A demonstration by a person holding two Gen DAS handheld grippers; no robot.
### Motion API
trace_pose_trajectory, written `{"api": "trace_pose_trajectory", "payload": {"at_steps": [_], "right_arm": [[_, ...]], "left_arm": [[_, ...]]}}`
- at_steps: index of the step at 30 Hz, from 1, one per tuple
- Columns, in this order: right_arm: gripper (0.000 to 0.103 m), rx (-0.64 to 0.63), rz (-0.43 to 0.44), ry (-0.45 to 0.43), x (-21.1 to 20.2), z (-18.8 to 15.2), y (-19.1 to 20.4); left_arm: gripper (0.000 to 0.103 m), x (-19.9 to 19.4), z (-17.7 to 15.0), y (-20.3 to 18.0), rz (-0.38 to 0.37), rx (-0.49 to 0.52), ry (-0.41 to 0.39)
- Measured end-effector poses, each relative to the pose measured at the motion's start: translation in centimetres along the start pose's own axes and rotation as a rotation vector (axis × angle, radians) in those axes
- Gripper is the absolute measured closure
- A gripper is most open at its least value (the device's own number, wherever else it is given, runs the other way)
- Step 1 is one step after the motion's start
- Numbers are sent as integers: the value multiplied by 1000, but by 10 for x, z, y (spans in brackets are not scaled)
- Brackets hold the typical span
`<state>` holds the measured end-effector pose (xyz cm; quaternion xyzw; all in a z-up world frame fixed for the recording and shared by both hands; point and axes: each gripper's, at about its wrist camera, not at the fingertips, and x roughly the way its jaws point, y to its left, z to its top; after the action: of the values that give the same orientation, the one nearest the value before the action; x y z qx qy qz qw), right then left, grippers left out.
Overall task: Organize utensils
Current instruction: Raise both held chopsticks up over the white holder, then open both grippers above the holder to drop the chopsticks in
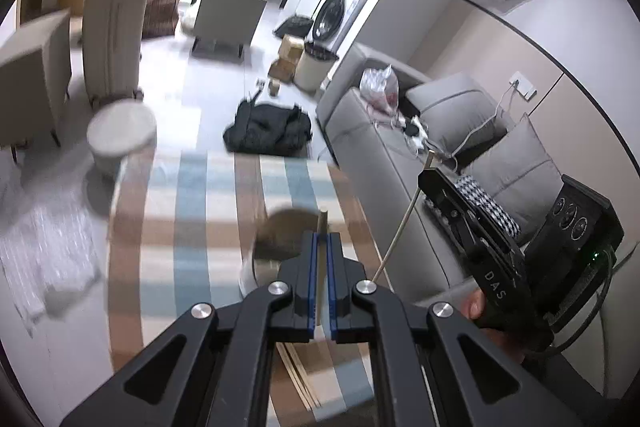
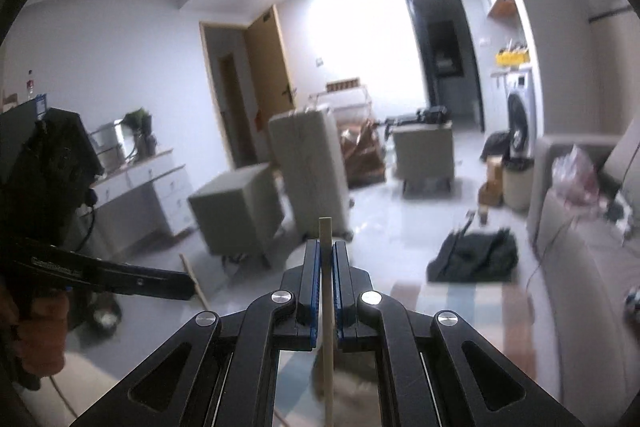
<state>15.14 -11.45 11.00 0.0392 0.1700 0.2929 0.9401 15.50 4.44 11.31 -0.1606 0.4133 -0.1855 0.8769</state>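
- Between the blue pads of the left gripper (image 1: 323,247) a single chopstick (image 1: 321,227) is clamped, its blunt end poking out just past the tips; the jaws are pressed tight on it.
- The right gripper (image 2: 327,259) is likewise clenched on its own stick (image 2: 326,239), which runs up through the jaws and shows above the tips and below the linkage.
- Seen from the left wrist, the right tool stands off to the side with that pale stick slanting down from it, well apart from the left one. One stick per hand looks like a way to bring a pair together or carry both to one holder.
- Under the left gripper a few more sticks (image 1: 298,371) lie flat on the striped cloth (image 1: 192,203), so the sorting is, I judge, only part done.
- Just beyond the left tips sits a blurred round cup (image 1: 276,235) on the cloth, a likely place for the sticks; its contents cannot be made out.
- Both tools are held well above the table, probably to clear the cup's rim before lowering the sticks.
- Further out: a grey sofa (image 1: 376,147) beside the table, and a black bag (image 1: 268,127) on the floor.
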Motion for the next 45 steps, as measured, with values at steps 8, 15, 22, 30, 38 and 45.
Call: {"api": "trace_pose_trajectory", "payload": {"at_steps": [8,15,22,30,38,45], "right_arm": [[98,-5,-48,-82,45,39,-20],[98,32,-58,-74,89,18,-37],[98,-14,-59,-34,111,-11,-41],[98,-114,-48,-9,115,-26,-33],[98,-188,-23,62,109,-51,-23],[98,-132,-30,130,95,-73,-33]], "left_arm": [[103,18,48,4,6,60,-44],[103,57,50,22,17,61,-16],[103,81,43,39,4,1,21],[103,88,34,38,2,-4,44],[103,103,24,36,-17,1,145],[103,114,17,30,-13,9,220]]}}
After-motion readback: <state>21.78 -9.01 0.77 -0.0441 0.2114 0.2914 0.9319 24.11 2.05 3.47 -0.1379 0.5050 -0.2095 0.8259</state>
